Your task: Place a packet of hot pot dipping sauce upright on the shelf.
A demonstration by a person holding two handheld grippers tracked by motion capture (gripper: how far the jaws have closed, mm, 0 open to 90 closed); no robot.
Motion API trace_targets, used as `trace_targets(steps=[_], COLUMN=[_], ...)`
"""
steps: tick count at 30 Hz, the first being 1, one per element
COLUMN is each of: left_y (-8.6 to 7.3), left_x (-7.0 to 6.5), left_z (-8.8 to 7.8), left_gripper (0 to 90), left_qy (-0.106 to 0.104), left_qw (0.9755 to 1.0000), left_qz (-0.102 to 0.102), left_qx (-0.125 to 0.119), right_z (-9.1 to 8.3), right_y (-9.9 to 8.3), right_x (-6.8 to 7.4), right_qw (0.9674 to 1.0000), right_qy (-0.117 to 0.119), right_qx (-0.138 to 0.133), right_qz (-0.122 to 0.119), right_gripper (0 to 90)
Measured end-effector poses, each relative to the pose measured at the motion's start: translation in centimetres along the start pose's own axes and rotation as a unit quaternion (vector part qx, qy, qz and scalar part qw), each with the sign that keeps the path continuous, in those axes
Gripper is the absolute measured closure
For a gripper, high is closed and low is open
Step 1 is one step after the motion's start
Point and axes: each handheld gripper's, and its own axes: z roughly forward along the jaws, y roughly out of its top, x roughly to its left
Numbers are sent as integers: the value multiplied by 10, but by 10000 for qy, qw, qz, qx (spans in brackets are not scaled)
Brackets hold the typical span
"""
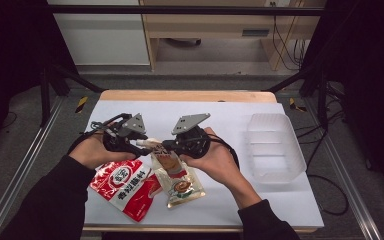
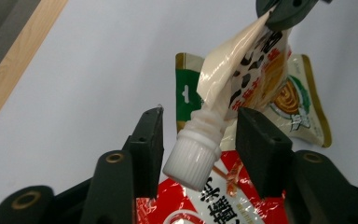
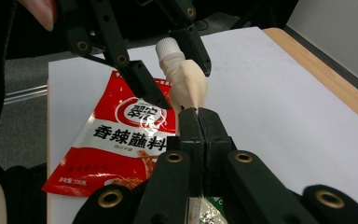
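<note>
Between grippers: pouch [image 3: 189,84] lengthwise, cap [image 2: 191,158] toward left gripper [image 2: 199,140].

1. The table [image 1: 260,205] has a white top with a pale wooden edge at its far side.
2. A red packet [image 1: 125,186] lies flat on it, just below the left gripper [image 1: 141,143].
3. A green-and-gold packet [image 1: 182,187] lies beside the red one, under the right gripper [image 1: 166,146].
4. A clear tray [image 1: 274,148] rests well to the right of the right gripper.
</note>
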Motion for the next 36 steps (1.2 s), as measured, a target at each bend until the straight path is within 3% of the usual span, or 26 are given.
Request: trace_targets(steps=[9,27,36], left_y=[7,37,56], left_x=[0,-5,-10], left_z=[-1,5,4], left_gripper=[702,727,736], left_qy=[-134,-203,-174], left_qw=[9999,9996,9985], left_qz=[56,199,470], left_qx=[-62,43,242], right_z=[-4,-23,-26], right_y=[-4,-15,-8], right_x=[-5,-17,-20], right_qw=[10000,9995,9966], right_qy=[-47,-274,-443], right_qx=[-24,11,648], right_qz=[74,127,-245], right_gripper=[900,894,812])
